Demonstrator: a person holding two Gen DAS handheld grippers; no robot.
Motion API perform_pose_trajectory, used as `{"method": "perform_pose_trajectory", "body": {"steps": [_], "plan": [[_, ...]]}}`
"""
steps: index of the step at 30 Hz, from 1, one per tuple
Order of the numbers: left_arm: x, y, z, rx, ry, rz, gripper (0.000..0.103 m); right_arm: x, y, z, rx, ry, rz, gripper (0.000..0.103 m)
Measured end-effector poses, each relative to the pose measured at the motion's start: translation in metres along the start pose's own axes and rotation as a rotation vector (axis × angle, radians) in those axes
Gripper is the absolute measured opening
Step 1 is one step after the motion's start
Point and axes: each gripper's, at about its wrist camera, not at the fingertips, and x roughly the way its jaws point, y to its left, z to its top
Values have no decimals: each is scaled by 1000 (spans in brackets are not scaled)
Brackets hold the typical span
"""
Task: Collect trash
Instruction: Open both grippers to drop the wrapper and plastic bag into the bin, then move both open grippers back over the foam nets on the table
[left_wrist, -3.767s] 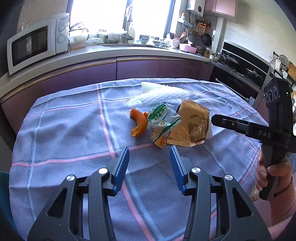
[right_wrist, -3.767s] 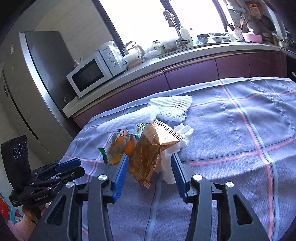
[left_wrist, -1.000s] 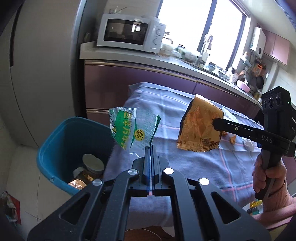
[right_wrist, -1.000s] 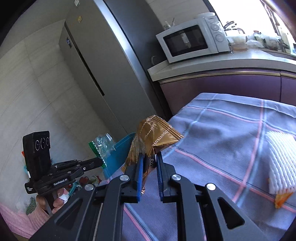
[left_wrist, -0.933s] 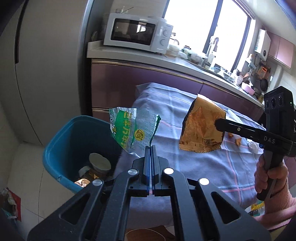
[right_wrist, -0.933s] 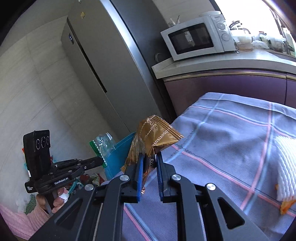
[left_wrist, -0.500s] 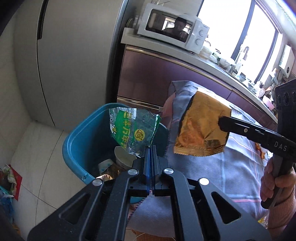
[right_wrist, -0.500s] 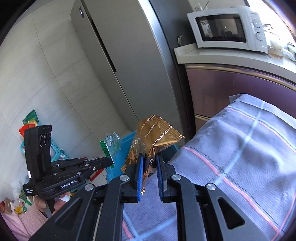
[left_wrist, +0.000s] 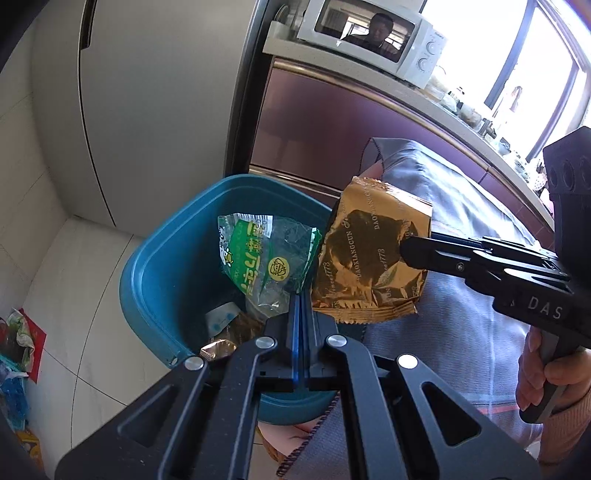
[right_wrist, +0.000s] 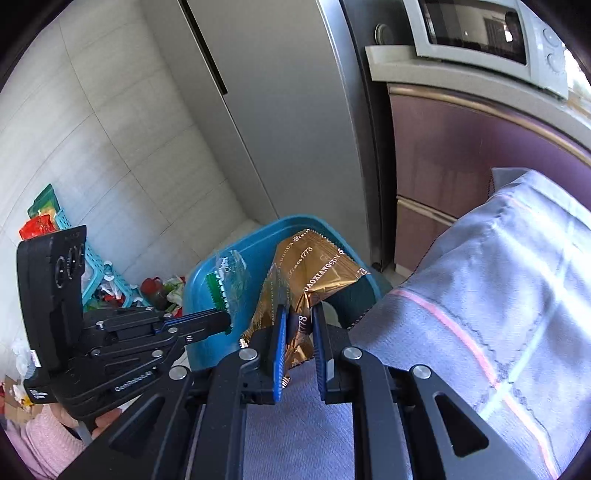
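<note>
Left gripper (left_wrist: 300, 306) fully closed, pinching green-printed clear wrapper (left_wrist: 264, 264). Right gripper (right_wrist: 300, 332) narrow, clamping gold "DAOXIANGCUN" wrapper (right_wrist: 308, 280).

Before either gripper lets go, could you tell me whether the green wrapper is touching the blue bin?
Apart. The left wrist view shows the green wrapper hanging from the shut left gripper above the blue bin, clear of its rim.

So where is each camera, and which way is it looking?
Left wrist view: sits on the left tool, looking down into the blue bin; it grips the green wrapper. The right tool and a hand show.
Right wrist view: sits on the right tool, facing the bin past the gold wrapper it grips.
Both see bin, both wrappers and the tablecloth.
</note>
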Motion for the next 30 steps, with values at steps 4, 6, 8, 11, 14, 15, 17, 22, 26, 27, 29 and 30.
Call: {"method": "perform_pose_trajectory", "body": {"steps": [4,6,8,11,14,15,17,22,26,27,29,30], "plan": [[11,0,-1,-3,22,11,2,11,2,2,-7,25,-4,13],[14,3,-2,-10,31,23,2,15,3,2,-16,36,-12,14],[17,2,-1,-21,38,35,3,21,2,4,-18,50,-10,15],[21,6,-2,-35,46,41,4,27,2,5,-22,69,-17,17],[24,7,-1,-44,51,44,14,28,0,4,-22,71,-22,17],[24,8,-1,-48,48,47,16,27,-1,4,-19,68,-23,17],[24,8,-1,-50,45,48,17,24,-3,3,-12,60,-20,18],[13,4,-1,-44,18,30,22,8,-6,-6,-15,38,-12,22],[-4,-9,0,-7,-23,7,32,-17,-8,-18,-21,-5,5,25],[-9,-16,1,10,-36,-3,37,-26,-9,-22,-22,-21,10,26],[-16,-28,2,29,-47,-38,52,-43,-12,-29,-15,-51,27,33],[-20,-36,2,39,-56,-68,54,-54,-14,-33,-10,-69,30,35]]}}
